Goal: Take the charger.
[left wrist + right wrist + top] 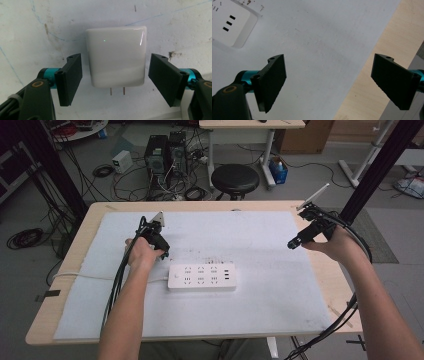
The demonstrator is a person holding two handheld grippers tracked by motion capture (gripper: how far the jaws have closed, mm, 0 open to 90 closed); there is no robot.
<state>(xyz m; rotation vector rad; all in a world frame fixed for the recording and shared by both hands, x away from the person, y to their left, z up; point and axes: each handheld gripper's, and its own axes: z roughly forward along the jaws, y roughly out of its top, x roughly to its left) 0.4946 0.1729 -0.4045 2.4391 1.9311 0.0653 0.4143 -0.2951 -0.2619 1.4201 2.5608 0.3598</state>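
Matte black claw (115, 80) plates flanking glossy white square charger (116, 56)

Hidden and cropped bits around my grippers

From the high view my left hand (141, 252) covers the charger; my right gripper view crops the power strip (227, 22) at ten o'clock; the charger's (116, 56) prong tips are too small to read.

A lab or technical workroom. Two computer towers (166, 154) stand on the bare grey floor (310, 180) amid tangled cables (125, 179), with a black stool (235, 178) and black frame posts (380, 165) nearby. The wooden table (65, 285) carries a stained white mat (260, 245) and a power strip (202, 276).
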